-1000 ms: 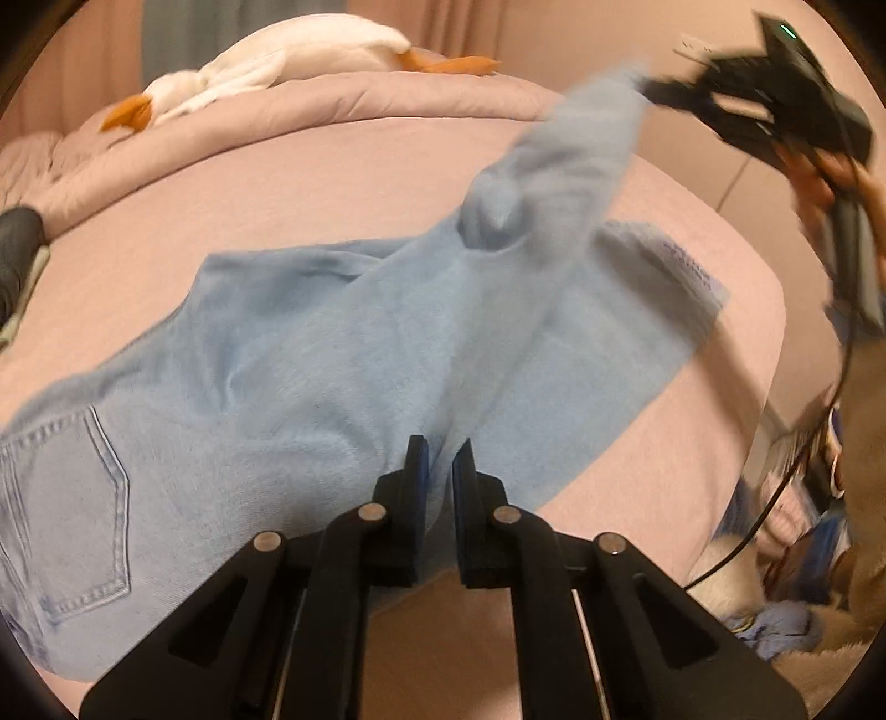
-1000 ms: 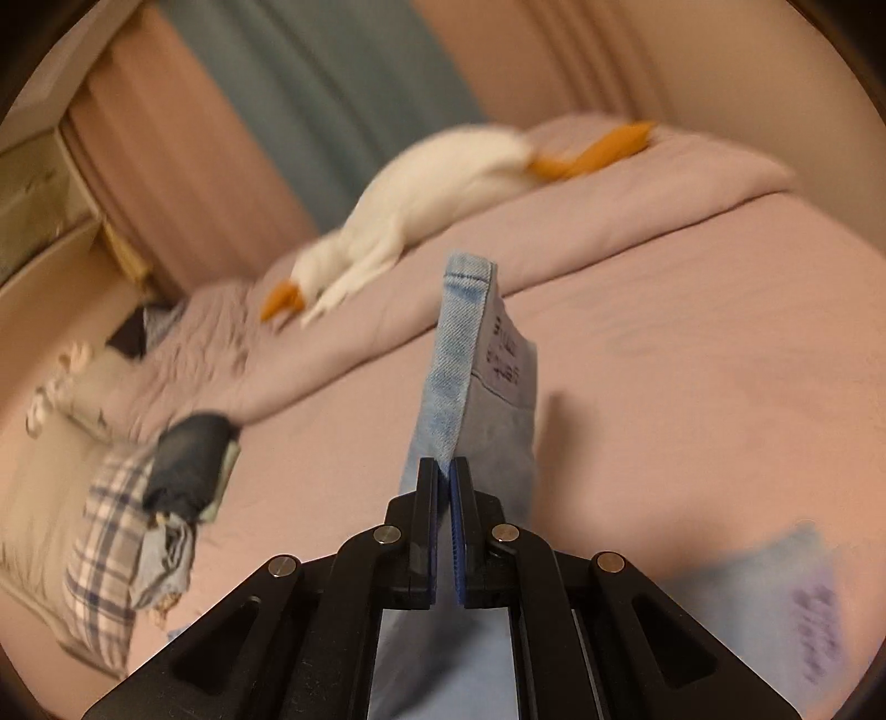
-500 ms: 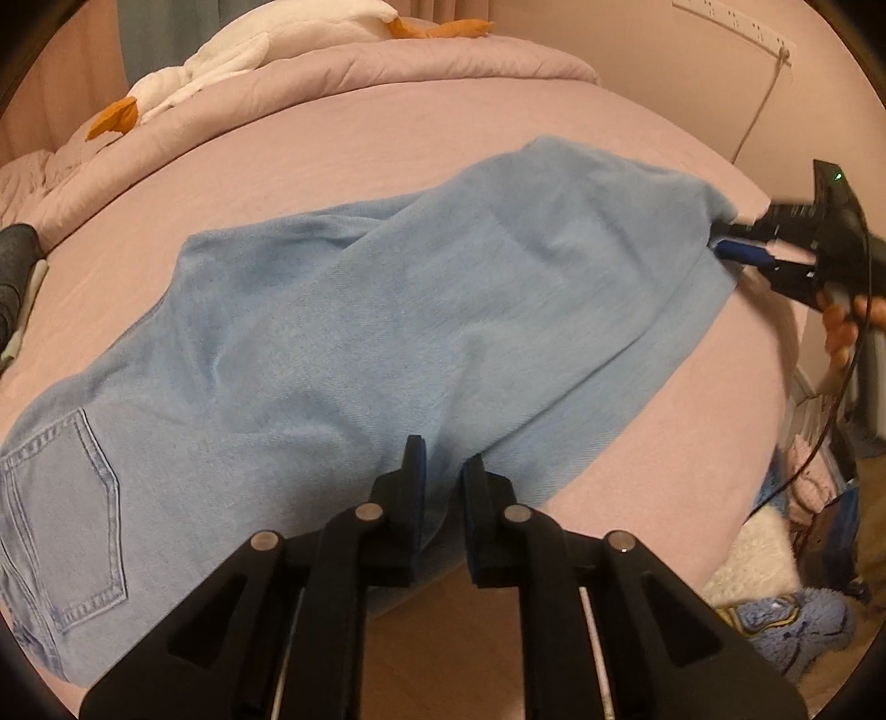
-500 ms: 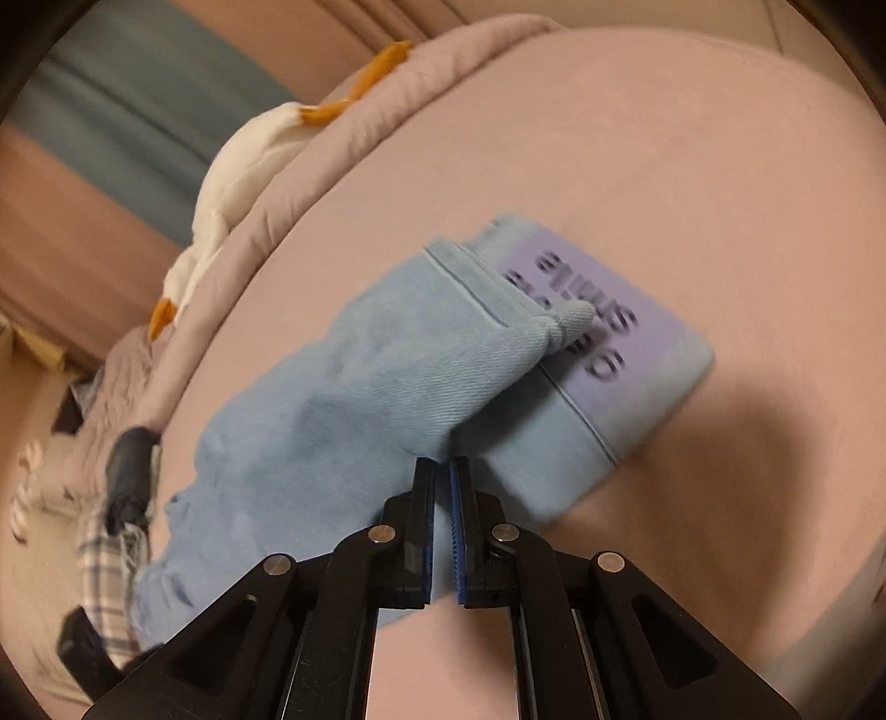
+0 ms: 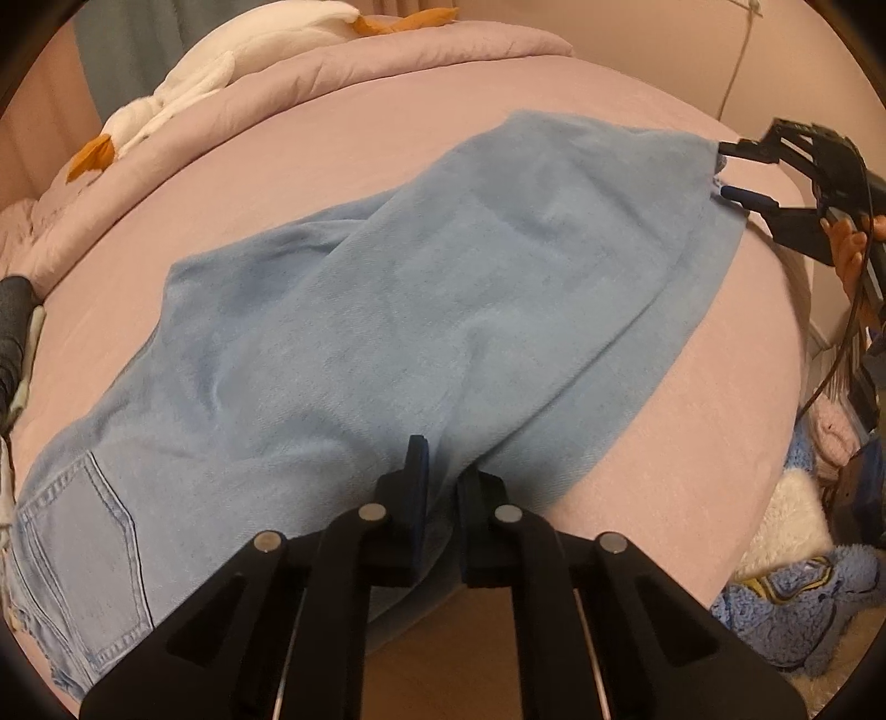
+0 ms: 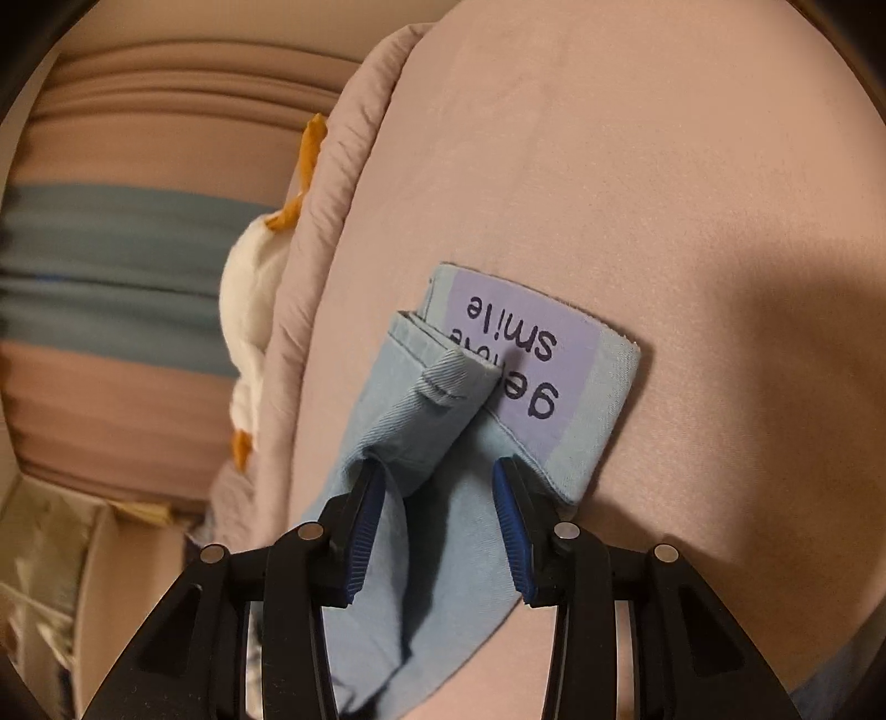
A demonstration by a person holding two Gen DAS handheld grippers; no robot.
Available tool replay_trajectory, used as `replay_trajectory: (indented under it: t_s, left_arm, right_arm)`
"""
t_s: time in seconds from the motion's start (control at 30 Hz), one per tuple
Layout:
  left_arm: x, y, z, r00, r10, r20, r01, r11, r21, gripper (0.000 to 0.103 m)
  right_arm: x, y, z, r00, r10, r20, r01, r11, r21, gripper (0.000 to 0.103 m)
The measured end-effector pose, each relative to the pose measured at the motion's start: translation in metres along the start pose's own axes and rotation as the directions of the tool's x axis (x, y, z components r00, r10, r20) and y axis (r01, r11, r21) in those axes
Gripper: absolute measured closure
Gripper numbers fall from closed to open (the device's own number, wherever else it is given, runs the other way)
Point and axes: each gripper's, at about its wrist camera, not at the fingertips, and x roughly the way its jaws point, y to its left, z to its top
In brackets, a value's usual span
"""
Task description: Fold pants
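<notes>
1. The pale blue pants (image 5: 421,310) lie across the pink bed (image 5: 354,138), one leg folded over the other, waist end low on the left of the left wrist view where a back pocket (image 5: 83,554) shows.
2. The left gripper (image 5: 440,487) is pinched on a ridge of denim at the near edge of the pants, just above the side of the bed; its jaws stand narrow with the cloth between them.
3. That same view catches the right gripper (image 5: 722,171) far off at the hem end, jaws parted, with a person's fingers (image 5: 847,249) behind it.
4. Only the right wrist view shows the hems close up: a lilac label (image 6: 520,360) printed "smile" lies on the lower cuff, and the upper cuff (image 6: 443,365) is bunched over part of it.
5. There the right gripper (image 6: 437,498) has just been opening; its blue pads (image 6: 509,509) stand apart on either side of the cloth, seemingly no longer pressing it.
6. A white plush goose (image 5: 188,83) lies on the rumpled blanket (image 5: 387,50) at the head of the bed.
7. The left view alone shows the fleecy things on the floor (image 5: 792,603) beside the bed.
</notes>
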Motion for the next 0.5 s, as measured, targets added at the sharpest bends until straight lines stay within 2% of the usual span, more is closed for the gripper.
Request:
replay_trajectory:
  t_s: [0.1, 0.2, 0.33, 0.43, 0.5]
  left_arm:
    - [0.0, 0.007, 0.0, 1.0, -0.016, -0.001, 0.016, 0.999, -0.04, 0.095]
    - [0.0, 0.003, 0.001, 1.0, -0.015, -0.005, 0.014, 1.0, -0.028, 0.096]
    - [-0.002, -0.002, 0.002, 1.0, -0.005, -0.008, 0.005, 1.0, 0.004, 0.097]
    - [-0.007, 0.003, 0.0, 1.0, -0.01, 0.001, 0.01, 1.0, -0.023, 0.097]
    - [-0.007, 0.007, 0.0, 1.0, -0.008, 0.0, 0.008, 0.999, -0.04, 0.096]
  right_arm:
    - [-0.01, -0.004, 0.004, 1.0, 0.018, 0.021, -0.018, 1.0, 0.001, 0.063]
    - [-0.014, -0.01, 0.009, 0.999, 0.031, 0.038, -0.032, 0.999, 0.033, 0.063]
    - [-0.007, -0.012, 0.013, 1.0, -0.005, 0.01, 0.005, 1.0, 0.03, 0.062]
    - [0.001, -0.008, 0.019, 1.0, 0.002, -0.002, -0.002, 1.0, 0.031, 0.062]
    - [0.0, -0.005, 0.022, 0.999, 0.035, -0.002, -0.035, 0.998, 0.047, 0.062]
